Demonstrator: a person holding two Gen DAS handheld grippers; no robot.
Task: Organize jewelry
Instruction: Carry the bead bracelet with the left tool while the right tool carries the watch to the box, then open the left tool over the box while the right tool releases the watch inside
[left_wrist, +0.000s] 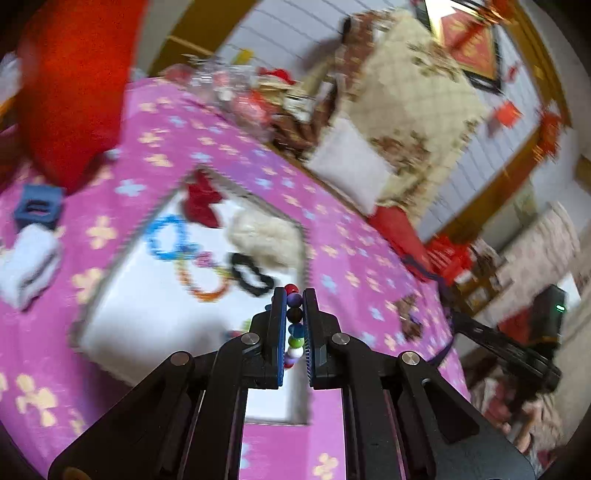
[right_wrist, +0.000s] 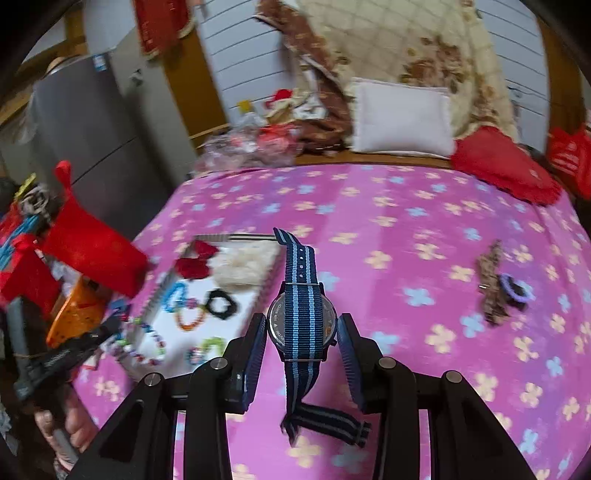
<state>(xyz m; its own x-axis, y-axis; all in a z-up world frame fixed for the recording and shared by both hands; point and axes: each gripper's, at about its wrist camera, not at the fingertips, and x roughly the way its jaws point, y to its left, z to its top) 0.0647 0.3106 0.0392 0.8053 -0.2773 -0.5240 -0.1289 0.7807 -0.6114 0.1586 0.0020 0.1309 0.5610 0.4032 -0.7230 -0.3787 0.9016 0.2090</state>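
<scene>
My left gripper (left_wrist: 294, 295) is shut on a string of many-coloured beads (left_wrist: 295, 314), held above the near corner of a white tray (left_wrist: 147, 314). On the tray lie a blue bead bracelet (left_wrist: 168, 236), an orange one (left_wrist: 203, 286), a black scrunchie (left_wrist: 251, 275), a red scrunchie (left_wrist: 201, 201) and a fluffy white one (left_wrist: 262, 236). My right gripper (right_wrist: 302, 321) is shut on a watch (right_wrist: 301, 317) with a blue striped strap, its case back facing me, right of the tray (right_wrist: 243, 295). The bead string (right_wrist: 147, 343) dangles at the left of the right wrist view.
A pink flowered cloth (right_wrist: 406, 240) covers the table. A brown hair clip (right_wrist: 491, 284) and a purple scrunchie (right_wrist: 515, 290) lie on it at the right. A blue box (left_wrist: 37, 208) and a white cloth (left_wrist: 27, 266) sit left of the tray. Cushions and red bags crowd the far edge.
</scene>
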